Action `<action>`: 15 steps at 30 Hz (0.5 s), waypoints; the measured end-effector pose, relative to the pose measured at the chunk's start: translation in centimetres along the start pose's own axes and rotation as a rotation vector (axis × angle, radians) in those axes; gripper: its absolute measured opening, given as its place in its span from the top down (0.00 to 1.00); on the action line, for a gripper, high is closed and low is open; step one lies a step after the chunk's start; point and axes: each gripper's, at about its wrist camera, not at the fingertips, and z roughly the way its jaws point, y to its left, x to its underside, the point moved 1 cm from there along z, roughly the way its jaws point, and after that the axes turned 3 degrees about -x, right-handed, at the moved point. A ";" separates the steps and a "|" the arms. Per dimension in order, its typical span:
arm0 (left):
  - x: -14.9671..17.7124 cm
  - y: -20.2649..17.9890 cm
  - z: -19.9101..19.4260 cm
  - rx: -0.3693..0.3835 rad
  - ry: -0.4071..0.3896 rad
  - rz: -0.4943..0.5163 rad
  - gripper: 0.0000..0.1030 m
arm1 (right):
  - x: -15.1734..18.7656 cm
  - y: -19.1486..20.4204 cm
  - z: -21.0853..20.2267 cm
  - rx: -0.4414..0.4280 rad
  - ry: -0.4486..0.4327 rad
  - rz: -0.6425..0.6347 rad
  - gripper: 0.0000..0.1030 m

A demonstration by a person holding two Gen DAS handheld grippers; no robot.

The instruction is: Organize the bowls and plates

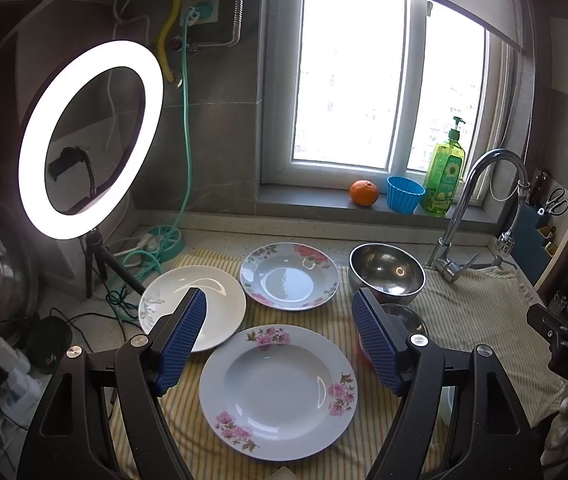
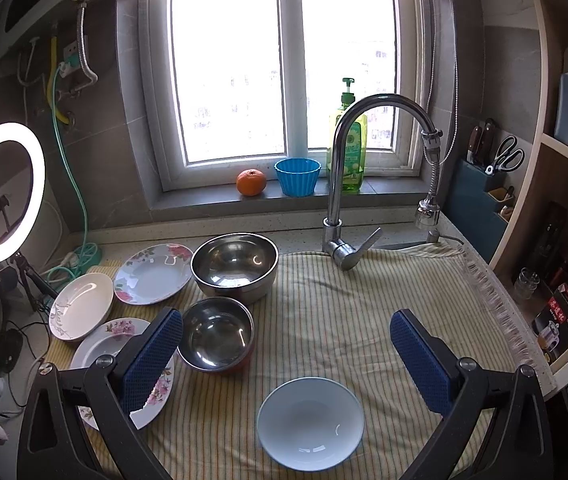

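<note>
Currently both grippers hang above the striped cloth (image 2: 364, 320) on the counter, holding nothing. Left gripper (image 1: 280, 344): jaws spread wide, empty, over the near floral plate (image 1: 278, 392). Right gripper (image 2: 286, 360): jaws likewise wide apart, empty, over the white bowl (image 2: 310, 423), not touching it.

Plates, left wrist view: near floral plate lies flat at front centre. White plate (image 1: 220, 300) sits behind-left, its rim just beside or slightly under the floral one; can't tell if they touch. Far floral plate (image 1: 290, 276) lies further back, near the white plate's right edge.

Bowls, right wrist view: lg steel bowl (image 2: 235, 266) upright at rear, just right of the far floral plate. Sm steel bowl (image 2: 216, 334) directly in front of it, reddish outside at the base, close to the lg one. White bowl stands alone at front, well apart from the steel pair.

Surroundings: faucet (image 2: 380, 152) at cloth's rear edge. Windowsill holds an orange (image 2: 251, 182), blue cup (image 2: 297, 176), soap bottle (image 2: 348, 140). Ring light (image 1: 92, 136) lit, left of the plates. Knife block w/ scissors (image 2: 504, 156) at right.
</note>
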 end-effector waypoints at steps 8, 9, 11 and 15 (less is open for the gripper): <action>-0.1 -0.1 0.4 0.001 0.007 0.000 0.27 | 0.0 0.0 0.3 -0.003 0.006 0.000 0.00; -0.1 -0.1 0.4 0.001 0.007 -0.001 0.27 | 0.1 -0.1 0.3 -0.003 0.006 0.001 0.00; -0.1 -0.1 0.4 0.001 0.007 -0.001 0.27 | 0.1 0.0 0.4 -0.004 0.007 0.002 0.00; -0.1 -0.2 0.5 0.001 0.006 -0.003 0.27 | 0.1 0.0 0.4 -0.004 0.006 0.002 0.00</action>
